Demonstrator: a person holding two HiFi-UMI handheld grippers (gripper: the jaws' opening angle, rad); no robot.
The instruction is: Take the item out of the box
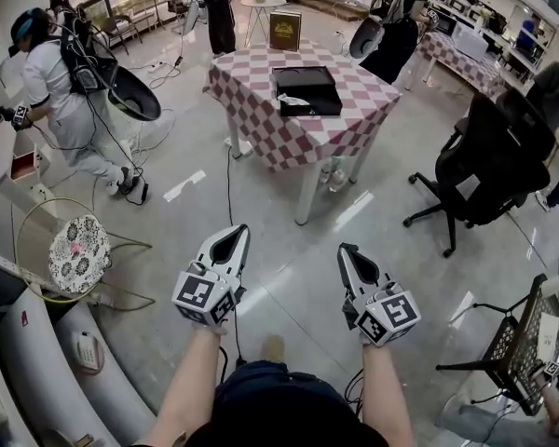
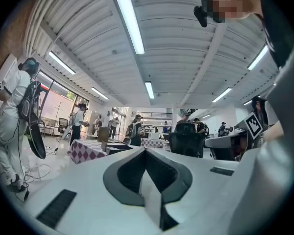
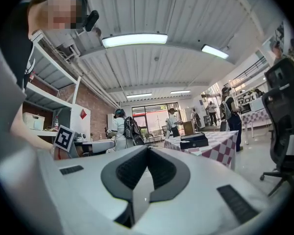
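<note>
Black shallow rectangular box [image 1: 307, 84] lies open on the square table with the red-and-white chequered cloth [image 1: 261, 124], well ahead of the person across a bare grey floor. Inside it, near the front left corner, lies a small pale item [image 1: 296, 101], too small to identify. Behind the box, at the table's far edge, a brown upright carton with gold print [image 1: 285, 30] stands apart from it. The left gripper [image 1: 238, 234] and the right gripper [image 1: 346, 250] are held side by side low in the head view, both far from the table. A black swivel office chair [image 1: 489, 161] stands to the right of the table, and a person in white clothes [image 1: 61, 91] stands at the far left.

In the left gripper view, the left gripper [image 2: 146, 151] has its jaws pressed together with nothing between them. Beyond them the chequered table [image 2: 84, 151] shows small at the left with the dark box [image 2: 118, 148] on top; its contents cannot be seen from here.

In the right gripper view, the right gripper [image 3: 148, 148] likewise has its jaws closed and empty. The black box [image 3: 194, 141] sits on the chequered table [image 3: 220, 148] in the distance to the right, its inside hidden at this level angle.
</note>
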